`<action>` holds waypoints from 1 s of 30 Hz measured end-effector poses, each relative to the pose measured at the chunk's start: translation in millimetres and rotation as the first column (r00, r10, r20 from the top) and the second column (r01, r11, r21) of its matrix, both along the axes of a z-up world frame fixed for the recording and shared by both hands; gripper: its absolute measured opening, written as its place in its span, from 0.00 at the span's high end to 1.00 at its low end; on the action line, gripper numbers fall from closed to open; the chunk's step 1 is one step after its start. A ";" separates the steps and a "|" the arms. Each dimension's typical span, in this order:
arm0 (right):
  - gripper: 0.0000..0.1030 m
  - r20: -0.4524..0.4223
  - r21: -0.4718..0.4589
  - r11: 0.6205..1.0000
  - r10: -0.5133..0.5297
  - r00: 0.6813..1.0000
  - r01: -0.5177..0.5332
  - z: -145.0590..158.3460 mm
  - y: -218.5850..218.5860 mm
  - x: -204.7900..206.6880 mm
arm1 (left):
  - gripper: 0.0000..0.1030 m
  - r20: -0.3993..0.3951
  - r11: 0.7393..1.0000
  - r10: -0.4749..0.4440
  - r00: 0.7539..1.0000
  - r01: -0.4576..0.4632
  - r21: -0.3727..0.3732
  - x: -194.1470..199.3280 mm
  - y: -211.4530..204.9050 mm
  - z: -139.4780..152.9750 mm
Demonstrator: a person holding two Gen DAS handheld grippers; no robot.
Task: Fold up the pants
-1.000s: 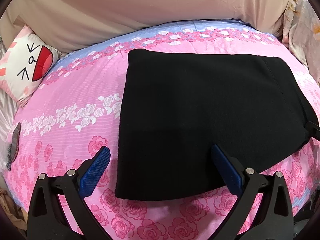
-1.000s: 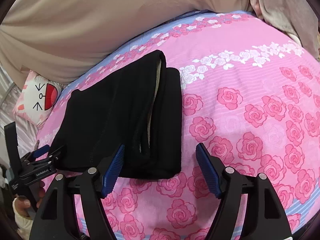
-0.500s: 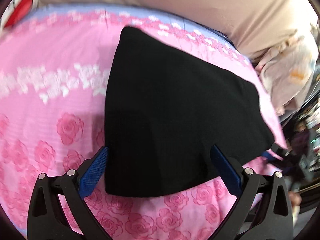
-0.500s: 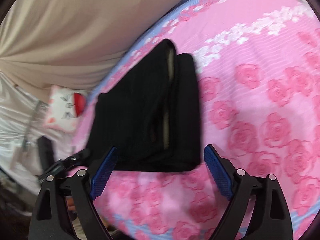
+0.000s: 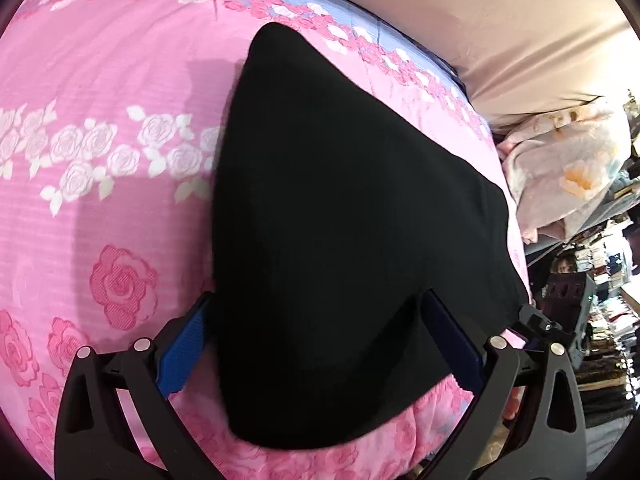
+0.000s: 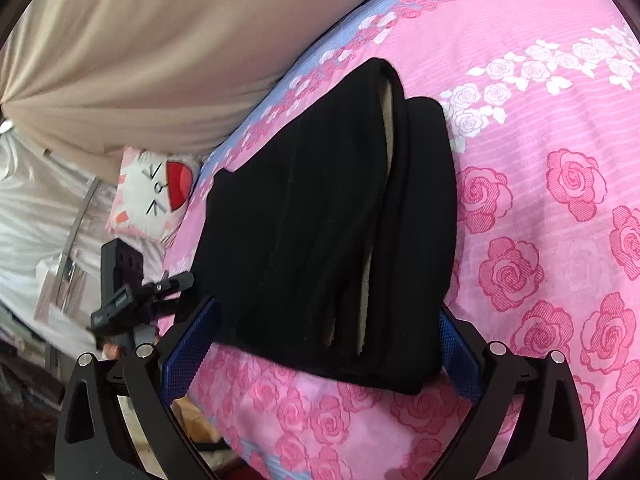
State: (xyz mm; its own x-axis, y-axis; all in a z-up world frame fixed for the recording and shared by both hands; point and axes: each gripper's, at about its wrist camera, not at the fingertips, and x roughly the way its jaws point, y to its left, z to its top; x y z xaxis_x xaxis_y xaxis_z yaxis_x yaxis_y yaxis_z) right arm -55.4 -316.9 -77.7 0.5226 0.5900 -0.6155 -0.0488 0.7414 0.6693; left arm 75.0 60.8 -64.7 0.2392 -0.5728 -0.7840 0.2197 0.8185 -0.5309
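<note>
The black pants (image 5: 340,220) lie folded into a thick pad on the pink rose bedsheet (image 5: 100,160). My left gripper (image 5: 320,346) hovers over one near corner with its jaws wide apart; the cloth lies between the blue pads, which do not squeeze it. From the other end, the pants (image 6: 328,216) show stacked layers with a pale lining at the folds. My right gripper (image 6: 324,348) straddles that end, its jaws opening, the cloth between them and not gripped. Each gripper shows at the edge of the other's view: right gripper (image 5: 540,328), left gripper (image 6: 132,300).
A beige curtain (image 6: 140,60) hangs behind the bed. A cat-face pillow (image 6: 156,196) lies at one corner and a floral blanket bundle (image 5: 568,176) at the other. Cluttered shelves (image 5: 608,280) stand beyond the bed's edge.
The left gripper swung round and came in closer over the pants' corner. The right gripper's jaws spread wider and now straddle the pants' end. The pants have not moved.
</note>
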 end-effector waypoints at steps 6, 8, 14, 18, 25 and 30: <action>0.05 0.079 -0.087 0.996 0.023 0.997 -0.016 0.6 11.3 -8.1 | 0.05 -0.022 0.998 -0.014 1.000 0.012 -0.062 -0.8 12.4 -2.5; 0.05 0.066 -0.052 0.999 -0.006 0.998 0.010 0.5 6.0 -2.7 | 0.05 -0.015 0.999 -0.020 1.000 0.020 -0.046 4.1 4.3 -1.2; 0.05 0.000 0.029 0.999 -0.037 0.999 0.037 -0.1 0.0 27.7 | 0.05 0.043 0.998 -0.058 0.997 0.058 0.011 24.2 -28.2 1.4; 0.33 -0.023 0.022 0.997 -0.068 0.997 0.069 -2.4 3.1 42.5 | 0.32 0.066 0.999 -0.039 0.997 0.040 -0.017 28.6 -28.3 0.4; 0.61 -0.003 0.111 0.989 -0.094 0.996 0.093 2.7 -6.7 16.7 | 0.64 0.072 0.996 -0.026 0.997 0.032 -0.081 12.8 -4.0 14.7; 0.62 0.015 0.142 0.987 -0.074 0.997 0.072 21.2 -4.3 -21.7 | 0.78 0.104 0.998 -0.051 0.993 0.054 -0.034 -16.0 -2.3 42.4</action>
State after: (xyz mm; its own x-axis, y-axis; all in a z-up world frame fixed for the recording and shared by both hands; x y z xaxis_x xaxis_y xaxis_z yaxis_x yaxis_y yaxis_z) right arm -77.2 -321.2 -56.5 0.5790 0.6303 -0.5172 -0.0126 0.6412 0.7672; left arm 59.0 58.5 -22.4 0.2864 -0.6148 -0.7348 0.3170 0.7845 -0.5329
